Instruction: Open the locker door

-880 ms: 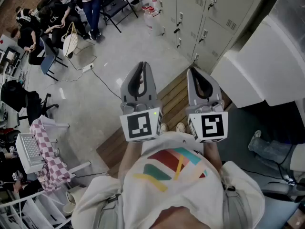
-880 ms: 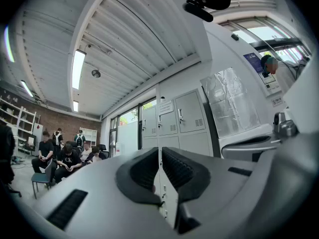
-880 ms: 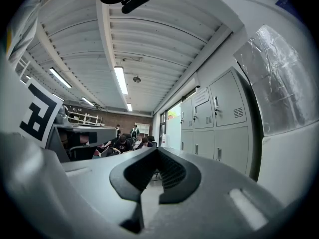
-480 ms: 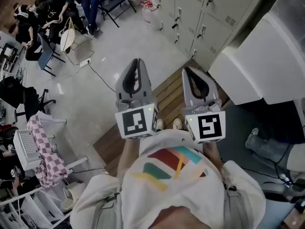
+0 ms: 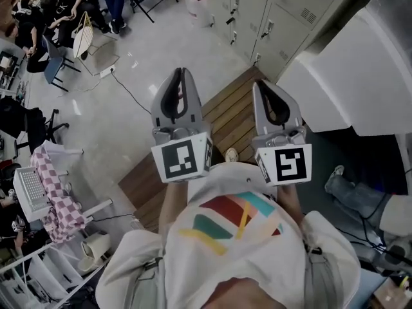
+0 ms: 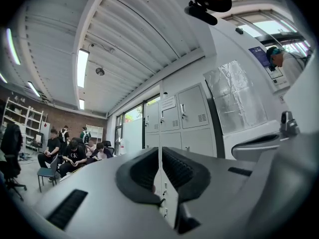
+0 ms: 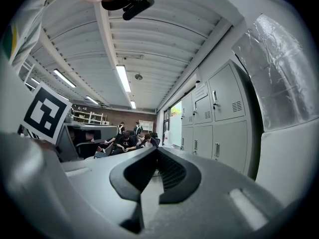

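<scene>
A bank of grey metal lockers [image 5: 278,5] with small latch handles stands at the top of the head view, some way ahead; all the doors in view are closed. The lockers also appear ahead in the left gripper view [image 6: 192,116] and to the right in the right gripper view [image 7: 222,118]. My left gripper [image 5: 182,73] and right gripper [image 5: 260,84] are held side by side in front of my chest, pointing toward the lockers and far from any door. Each gripper's jaws are shut with nothing between them [image 6: 160,151] [image 7: 155,151].
A slatted wooden platform [image 5: 222,124] lies on the floor under the grippers. A big white machine housing [image 5: 347,76] fills the right. Several people sit on chairs at the far left [image 5: 38,18]. A cable [image 5: 132,95] crosses the floor, and a checkered cloth [image 5: 55,192] hangs at the left.
The floor and lockers have slid toward the top of the head view as the person steps. Both grippers stay shut and side by side; the left one sits slightly higher in the picture.
</scene>
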`<state>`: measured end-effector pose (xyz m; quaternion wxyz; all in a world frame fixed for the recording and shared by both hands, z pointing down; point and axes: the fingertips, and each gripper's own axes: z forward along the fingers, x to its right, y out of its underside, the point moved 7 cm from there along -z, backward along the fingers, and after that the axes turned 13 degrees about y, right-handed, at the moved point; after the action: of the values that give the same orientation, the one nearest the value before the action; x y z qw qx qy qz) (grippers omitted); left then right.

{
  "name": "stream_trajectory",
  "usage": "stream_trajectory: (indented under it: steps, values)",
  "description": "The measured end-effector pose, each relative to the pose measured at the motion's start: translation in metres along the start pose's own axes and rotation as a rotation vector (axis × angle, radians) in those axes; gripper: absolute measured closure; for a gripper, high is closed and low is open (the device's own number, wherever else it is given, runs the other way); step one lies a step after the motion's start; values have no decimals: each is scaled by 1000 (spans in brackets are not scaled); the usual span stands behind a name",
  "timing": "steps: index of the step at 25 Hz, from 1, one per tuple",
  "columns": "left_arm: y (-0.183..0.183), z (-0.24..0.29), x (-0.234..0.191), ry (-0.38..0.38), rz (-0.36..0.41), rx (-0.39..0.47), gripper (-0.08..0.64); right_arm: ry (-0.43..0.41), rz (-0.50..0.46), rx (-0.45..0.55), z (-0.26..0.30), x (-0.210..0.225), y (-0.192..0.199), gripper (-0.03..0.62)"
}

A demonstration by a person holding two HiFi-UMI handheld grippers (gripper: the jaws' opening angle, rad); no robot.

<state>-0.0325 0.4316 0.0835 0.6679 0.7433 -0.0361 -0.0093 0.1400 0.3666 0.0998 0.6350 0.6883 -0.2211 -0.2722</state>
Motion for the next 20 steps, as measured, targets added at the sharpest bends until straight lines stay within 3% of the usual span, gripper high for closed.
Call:
stream_trajectory:
  steps: [10,20]
  values:
    - [36,29,-3,-30,6,-80,531,-65,49,-37,41,16,32,588]
    - [77,120,-42,8,-23,-52,530,-57,57,-62,136,26,73,588]
